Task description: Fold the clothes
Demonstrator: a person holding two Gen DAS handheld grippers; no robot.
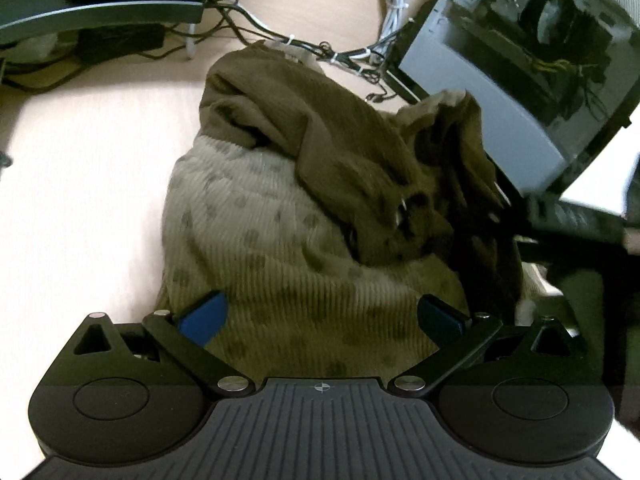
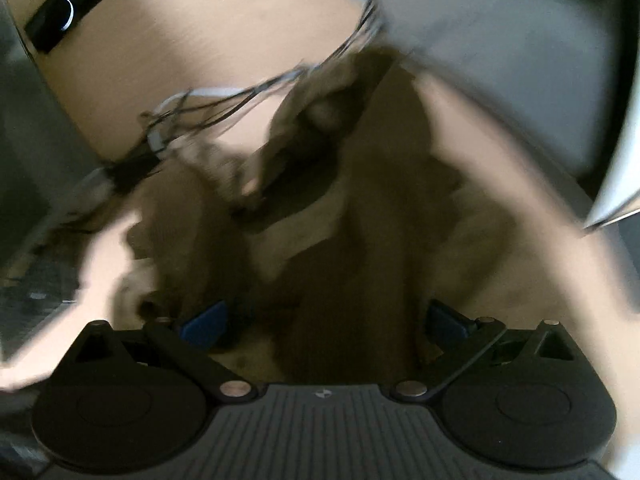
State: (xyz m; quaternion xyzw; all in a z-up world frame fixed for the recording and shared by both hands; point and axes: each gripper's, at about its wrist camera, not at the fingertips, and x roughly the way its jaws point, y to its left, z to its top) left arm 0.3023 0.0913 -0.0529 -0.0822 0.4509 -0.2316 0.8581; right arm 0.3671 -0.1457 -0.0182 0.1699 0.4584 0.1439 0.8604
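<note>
- On my left, the light wooden worktop (image 1: 80,184) lies bare beside the clothes; a black monitor base (image 1: 100,4) and a tangle of cables (image 1: 280,42) sit at its far edge.
- My left gripper (image 1: 322,318) hovers with its blue fingers (image 1: 204,318) spread apart over the near hem of the beige ribbed knit garment with faint dots (image 1: 260,248), clamped on nothing.
- That knit looks soft, light and floppy; I judge a pinch at a hem corner best, not mid-panel.
- Heaped on it toward the right lies a crumpled olive-brown cloth garment (image 1: 360,152), limp and likely to slide off.
- A computer case (image 1: 520,60) stands close on the right.
- My right gripper (image 2: 324,320), badly blurred, has its fingers apart astride a dark fold.
</note>
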